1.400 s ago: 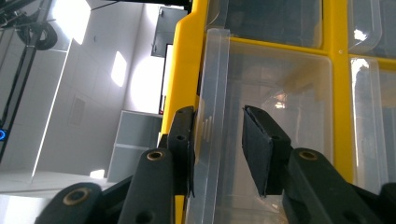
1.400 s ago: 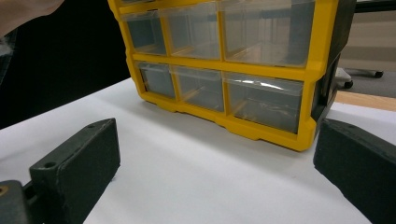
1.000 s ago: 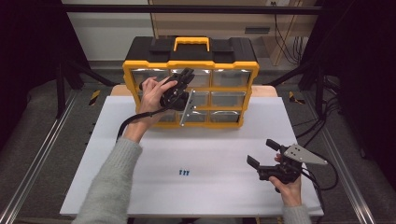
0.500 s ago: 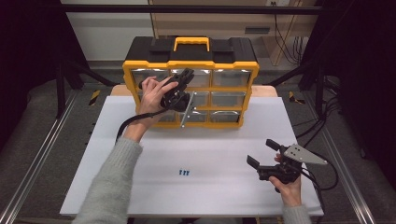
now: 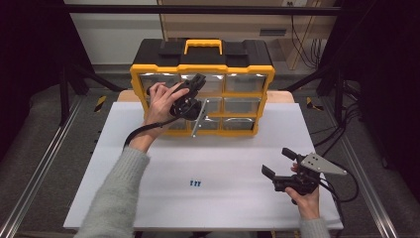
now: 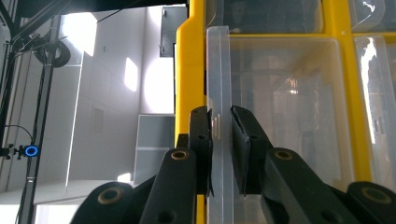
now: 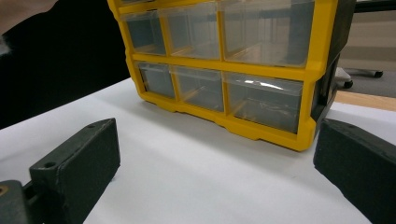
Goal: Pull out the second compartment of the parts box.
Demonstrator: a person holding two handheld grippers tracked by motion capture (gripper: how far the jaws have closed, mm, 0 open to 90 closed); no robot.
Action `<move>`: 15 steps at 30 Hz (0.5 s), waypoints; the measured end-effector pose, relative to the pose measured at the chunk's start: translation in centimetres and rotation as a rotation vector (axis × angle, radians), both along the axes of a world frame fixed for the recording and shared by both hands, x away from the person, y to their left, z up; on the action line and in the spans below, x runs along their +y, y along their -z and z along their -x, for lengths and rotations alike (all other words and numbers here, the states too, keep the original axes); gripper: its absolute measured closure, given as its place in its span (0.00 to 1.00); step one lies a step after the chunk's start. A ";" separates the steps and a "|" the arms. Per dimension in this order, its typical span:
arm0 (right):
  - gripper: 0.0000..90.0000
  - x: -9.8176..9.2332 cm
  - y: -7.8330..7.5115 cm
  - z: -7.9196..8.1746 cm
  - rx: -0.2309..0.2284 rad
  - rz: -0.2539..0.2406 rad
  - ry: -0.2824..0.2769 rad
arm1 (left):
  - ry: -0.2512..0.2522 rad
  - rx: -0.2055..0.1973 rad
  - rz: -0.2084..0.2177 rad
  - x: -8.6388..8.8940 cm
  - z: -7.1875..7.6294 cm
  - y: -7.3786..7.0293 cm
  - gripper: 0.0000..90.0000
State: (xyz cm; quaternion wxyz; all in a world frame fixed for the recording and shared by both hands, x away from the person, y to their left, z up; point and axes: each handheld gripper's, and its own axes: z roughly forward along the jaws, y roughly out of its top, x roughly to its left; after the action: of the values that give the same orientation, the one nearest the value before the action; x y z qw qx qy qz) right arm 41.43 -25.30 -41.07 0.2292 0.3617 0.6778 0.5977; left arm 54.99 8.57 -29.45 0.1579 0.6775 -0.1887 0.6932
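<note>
A yellow and black organiser (image 5: 247, 69) with clear drawers stands upright at the back of the white table. My left gripper (image 5: 195, 96) reaches into its front, left of the middle. One clear drawer (image 5: 199, 119) sticks out of the frame there. In the left gripper view the black jaws (image 6: 220, 116) pinch the drawer's clear front lip (image 6: 219, 70) beside the yellow frame (image 6: 189, 70), with both pads against the plastic. My right gripper (image 5: 277, 163) rests low at the front right of the table, open, with nothing between its fingers (image 7: 215, 158). It faces the organiser (image 7: 261, 128).
A few tiny blue pieces (image 5: 195, 183) lie together near the middle of the white tabletop (image 5: 237, 148). The left gripper's black cable (image 5: 136, 134) trails across the table beside the forearm. Metal rails run along both sides of the table.
</note>
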 end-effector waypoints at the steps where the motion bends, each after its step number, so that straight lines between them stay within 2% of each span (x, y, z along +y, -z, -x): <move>1: 0.01 0.0 0.0 0.0 -0.001 -0.002 0.001 | 0.000 0.001 -0.001 0.0 0.1 0.0 0.87; 5: 0.01 0.0 0.0 0.0 -0.003 -0.002 0.000 | -0.001 0.004 -0.003 0.0 0.3 0.0 0.87; 7: 0.01 0.0 0.0 0.1 0.009 0.001 0.000 | 0.000 0.001 -0.009 0.0 0.4 -0.1 0.87; 8: 0.01 0.1 -0.1 0.2 0.025 -0.013 -0.001 | 0.000 0.004 -0.006 0.0 0.4 0.0 0.87; 15: 0.01 0.1 0.0 0.0 0.011 0.004 -0.002 | -0.003 0.002 -0.010 0.0 0.8 -0.1 0.87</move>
State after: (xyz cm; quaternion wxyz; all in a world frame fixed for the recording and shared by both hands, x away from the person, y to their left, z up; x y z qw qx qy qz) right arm 41.39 -25.23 -41.12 0.2254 0.3639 0.6805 0.5947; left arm 54.16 8.59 -29.36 0.1537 0.6792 -0.1911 0.6918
